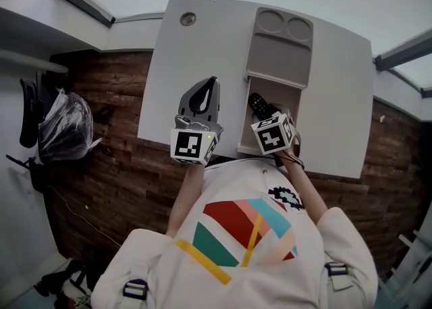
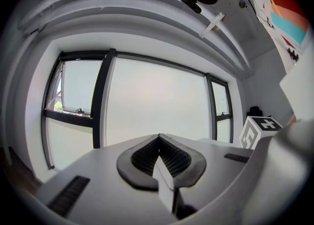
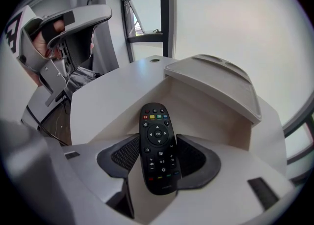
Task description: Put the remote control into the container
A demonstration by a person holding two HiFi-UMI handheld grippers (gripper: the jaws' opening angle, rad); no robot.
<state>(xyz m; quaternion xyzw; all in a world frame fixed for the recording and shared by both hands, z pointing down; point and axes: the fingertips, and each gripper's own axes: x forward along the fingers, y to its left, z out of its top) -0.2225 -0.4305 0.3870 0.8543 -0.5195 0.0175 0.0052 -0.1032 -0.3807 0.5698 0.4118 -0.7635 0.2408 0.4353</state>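
Note:
A black remote control (image 1: 257, 104) (image 3: 157, 126) with coloured buttons sits between the pads of my right gripper (image 1: 262, 112) (image 3: 158, 144), which is shut on its sides. The remote points up and forward over the open compartment of the beige container (image 1: 244, 132) (image 3: 208, 116). The container's lid (image 1: 279, 54) (image 3: 216, 79), with two round recesses, is slid back over the far half. My left gripper (image 1: 212, 85) (image 2: 158, 137) hovers over the white table (image 1: 202, 38) to the left of the container, shut and with nothing in it.
The table has a round cable hole (image 1: 187, 19) near its far left corner. A black bag (image 1: 64, 125) lies on the wood-patterned floor to the left. Windows stand beyond the table's far edge.

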